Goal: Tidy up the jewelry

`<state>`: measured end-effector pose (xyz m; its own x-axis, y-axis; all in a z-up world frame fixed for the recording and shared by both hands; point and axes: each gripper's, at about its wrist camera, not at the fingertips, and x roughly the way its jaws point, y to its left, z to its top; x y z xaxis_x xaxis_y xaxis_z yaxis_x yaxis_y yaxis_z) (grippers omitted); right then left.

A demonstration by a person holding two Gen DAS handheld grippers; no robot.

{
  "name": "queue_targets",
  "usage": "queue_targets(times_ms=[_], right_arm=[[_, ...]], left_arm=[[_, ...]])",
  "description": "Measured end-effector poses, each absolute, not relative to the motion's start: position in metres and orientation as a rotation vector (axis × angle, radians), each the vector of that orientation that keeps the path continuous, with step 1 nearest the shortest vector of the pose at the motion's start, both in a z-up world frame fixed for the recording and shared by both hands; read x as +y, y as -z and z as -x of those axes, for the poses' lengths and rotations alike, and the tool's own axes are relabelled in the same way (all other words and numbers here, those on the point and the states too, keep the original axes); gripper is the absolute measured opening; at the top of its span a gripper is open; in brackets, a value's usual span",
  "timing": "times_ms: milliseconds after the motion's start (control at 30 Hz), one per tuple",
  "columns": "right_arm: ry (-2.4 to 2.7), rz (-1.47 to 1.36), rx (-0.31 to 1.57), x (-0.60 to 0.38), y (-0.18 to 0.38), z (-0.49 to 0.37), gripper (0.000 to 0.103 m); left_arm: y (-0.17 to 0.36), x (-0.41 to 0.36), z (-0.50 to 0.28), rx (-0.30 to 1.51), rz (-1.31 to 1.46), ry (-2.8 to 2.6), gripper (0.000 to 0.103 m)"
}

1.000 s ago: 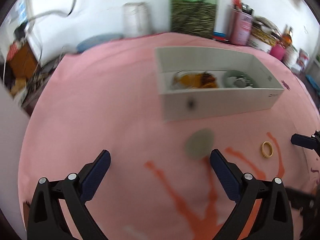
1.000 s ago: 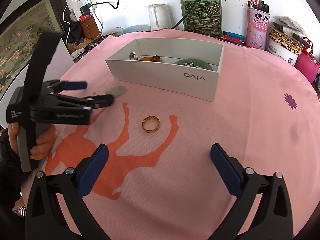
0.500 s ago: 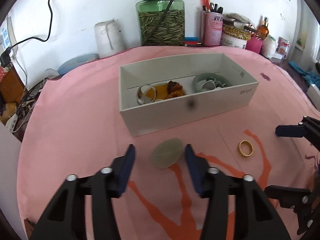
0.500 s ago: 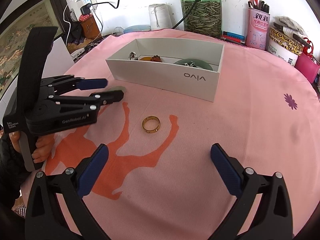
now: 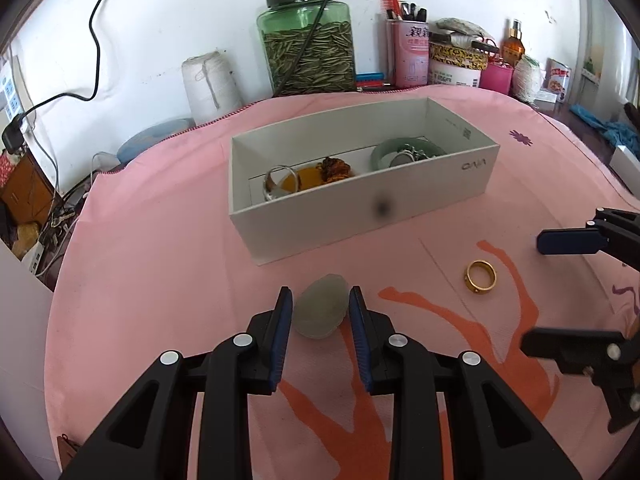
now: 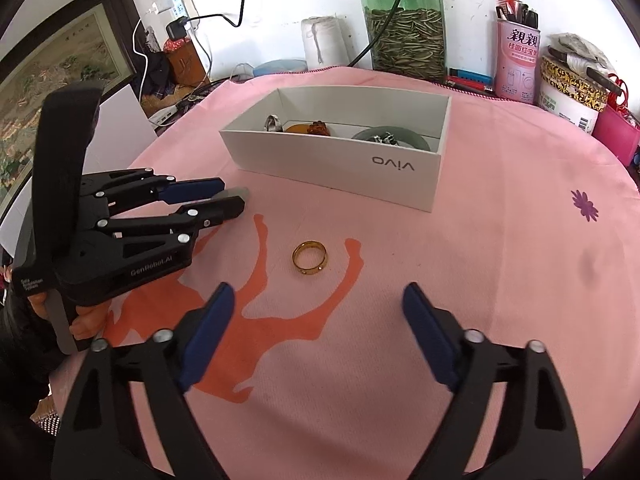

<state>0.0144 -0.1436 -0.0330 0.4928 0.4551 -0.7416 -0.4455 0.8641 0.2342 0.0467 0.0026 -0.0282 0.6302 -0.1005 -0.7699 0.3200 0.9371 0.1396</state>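
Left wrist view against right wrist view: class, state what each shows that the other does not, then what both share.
Only the left wrist view shows the pale green stone whole, lying between the closing left tongs, whose pads look about to touch its sides.

Only the right wrist view shows the framed landscape picture and the hand carrying the left tongs, whose fingers hide most of the stone.

Both show the white box holding jewelry, the gold ring on the pink cloth, the green jar, and the right tongs, closing on nothing.
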Motion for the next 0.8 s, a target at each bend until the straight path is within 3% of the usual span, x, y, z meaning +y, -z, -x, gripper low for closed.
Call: queue_targets(times_ms=[800], right_arm=[[-0.471, 0.020, 0.869, -0.137, 0.029, -0.033, 0.073]], left_arm=[[0.028, 0.009, -0.049, 0.876, -0.231, 0.253, 0.030]])
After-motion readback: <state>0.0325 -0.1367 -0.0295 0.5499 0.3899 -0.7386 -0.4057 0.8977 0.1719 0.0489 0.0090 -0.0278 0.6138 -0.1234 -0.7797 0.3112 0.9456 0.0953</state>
